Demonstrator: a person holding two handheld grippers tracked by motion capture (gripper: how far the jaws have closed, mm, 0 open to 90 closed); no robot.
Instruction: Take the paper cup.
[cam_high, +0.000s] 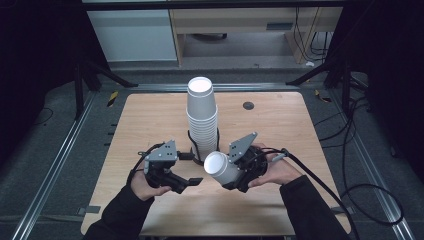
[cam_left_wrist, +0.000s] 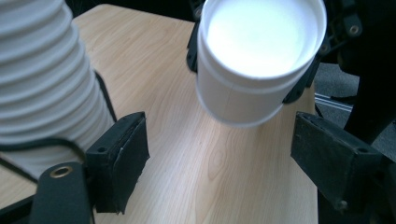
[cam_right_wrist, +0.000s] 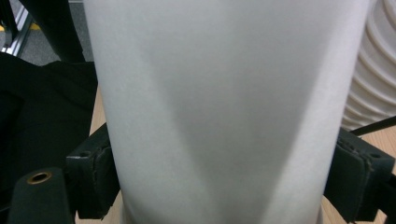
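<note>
My right claw (cam_high: 239, 171) is closed on one white cup (cam_high: 221, 167), its pads pressed on the cup's two sides, and holds it tilted above the table (cam_high: 150, 120) with its open mouth turned toward my left claw (cam_high: 187, 182); the left claw gapes wide with nothing between its jaws, aimed at that mouth; just behind both stands the stack (cam_high: 202, 117), upright near the middle of the table; the cup wall is thin, so I judge too firm a squeeze could dent it; if I close the left claw on the rim while the right one grips on, the cup may buckle between us; a careless sweep of either claw or its cable could knock the tall stack over, since it stands so near
</note>
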